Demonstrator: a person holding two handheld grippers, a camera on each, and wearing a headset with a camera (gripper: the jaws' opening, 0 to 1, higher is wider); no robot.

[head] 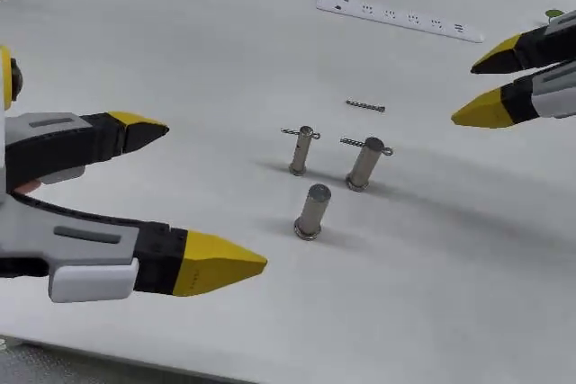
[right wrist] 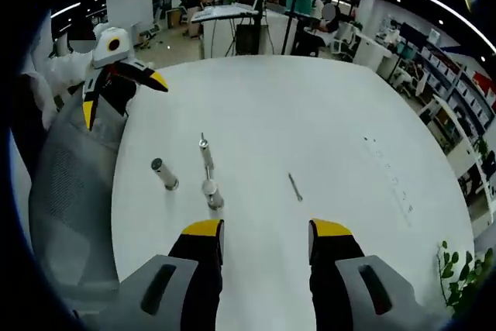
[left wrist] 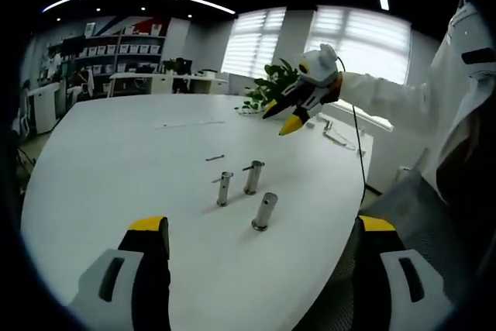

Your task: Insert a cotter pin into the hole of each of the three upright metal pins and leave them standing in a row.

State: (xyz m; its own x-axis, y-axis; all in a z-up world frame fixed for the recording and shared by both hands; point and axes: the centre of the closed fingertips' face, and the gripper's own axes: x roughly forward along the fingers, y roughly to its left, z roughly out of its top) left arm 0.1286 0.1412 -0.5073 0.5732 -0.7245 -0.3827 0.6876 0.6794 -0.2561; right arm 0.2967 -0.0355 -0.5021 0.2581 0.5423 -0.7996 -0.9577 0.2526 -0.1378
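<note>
1. Holding the left gripper [head: 216,195] spread wide and empty at the near edge of a white table [head: 135,42], and the right gripper [head: 463,93] parted and empty at the far right.
2. Showing two of three upright metal pins already crossed near the top by a cotter pin: one fitted pin [head: 302,152] and, just beside it, a second fitted pin [head: 364,164].
3. Leaving one bare pin [head: 313,211] standing nearest, in front of that pair and apart from both.
4. Finding the loose cotter pin [head: 364,106] flat on the table beyond the pair, well short of a power strip [head: 400,18] at the far side.
5. Fetch the loose cotter pin with the right gripper, seemingly the closer tool. Pinch it at one end so most of its length stays free. Cannot tell at this size which end carries the loop.
6. Steady the bare pin low on its body with the left gripper before threading. Probably tips easily on so small a foot.
7. Check the facing of the cross hole first, unreadable in these views. Turn the bare pin to suit, then slide the point through level and without force.
8. Finish by shifting the bare pin into line with the other two, at present closer to a triangle than a row.
</note>
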